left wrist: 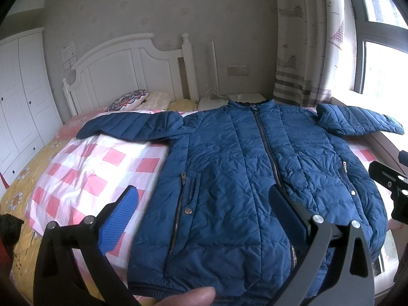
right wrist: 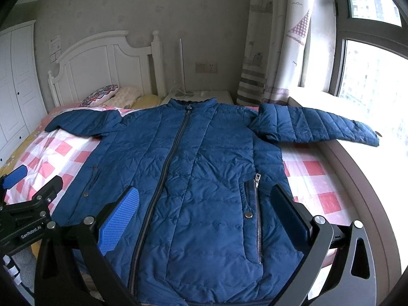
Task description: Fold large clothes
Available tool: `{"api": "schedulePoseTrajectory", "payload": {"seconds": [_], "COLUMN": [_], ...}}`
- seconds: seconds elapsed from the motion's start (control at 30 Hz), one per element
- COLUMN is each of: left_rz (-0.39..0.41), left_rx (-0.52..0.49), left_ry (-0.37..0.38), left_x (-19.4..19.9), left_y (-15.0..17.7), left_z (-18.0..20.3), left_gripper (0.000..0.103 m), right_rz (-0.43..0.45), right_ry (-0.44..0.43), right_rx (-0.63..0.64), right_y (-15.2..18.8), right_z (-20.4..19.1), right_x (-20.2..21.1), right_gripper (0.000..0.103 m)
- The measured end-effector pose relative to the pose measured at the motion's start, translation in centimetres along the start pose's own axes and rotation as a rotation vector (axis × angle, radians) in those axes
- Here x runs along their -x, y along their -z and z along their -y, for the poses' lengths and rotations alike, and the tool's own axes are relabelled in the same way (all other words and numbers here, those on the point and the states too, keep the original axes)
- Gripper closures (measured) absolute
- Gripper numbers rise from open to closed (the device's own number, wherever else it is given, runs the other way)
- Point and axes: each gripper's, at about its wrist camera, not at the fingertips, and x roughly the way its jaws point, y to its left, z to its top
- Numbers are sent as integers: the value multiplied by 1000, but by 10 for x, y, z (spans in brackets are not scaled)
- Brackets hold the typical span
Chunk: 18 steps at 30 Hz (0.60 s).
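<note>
A dark blue quilted jacket (left wrist: 242, 168) (right wrist: 193, 173) lies flat on the bed, front up and zipped, collar toward the headboard, both sleeves spread sideways. Its right sleeve (right wrist: 321, 125) reaches onto the window ledge. My left gripper (left wrist: 204, 201) hovers open above the jacket's left half near the hem, with nothing between its fingers. My right gripper (right wrist: 206, 201) hovers open above the lower middle and right half, also empty. The left gripper's body (right wrist: 28, 204) shows at the left edge of the right wrist view. A fingertip (left wrist: 196, 297) sits at the bottom edge.
The bed has a pink-and-white checked cover (left wrist: 84, 178) over a yellow flowered sheet (left wrist: 23, 186). Pillows (left wrist: 132, 100) lie by the white headboard (left wrist: 127, 66). A white nightstand (right wrist: 201, 95), a curtain (right wrist: 270, 51), a window ledge (right wrist: 357, 168) and a white wardrobe (left wrist: 17, 102) surround it.
</note>
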Motion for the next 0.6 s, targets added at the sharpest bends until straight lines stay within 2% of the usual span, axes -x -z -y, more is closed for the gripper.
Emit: {"api": "schedulePoseTrajectory", "payload": {"seconds": [0.6], "left_rz": [-4], "left_rx": [1], "left_ry": [2], "left_x": [0], "left_y": [0], "left_z": [0], "left_gripper": [2], "right_rz": [-6], "right_ry": [-7], "right_rx": [-4], "right_y": [2], "right_z": [-1], "right_x": [-2], "right_gripper": [4]}}
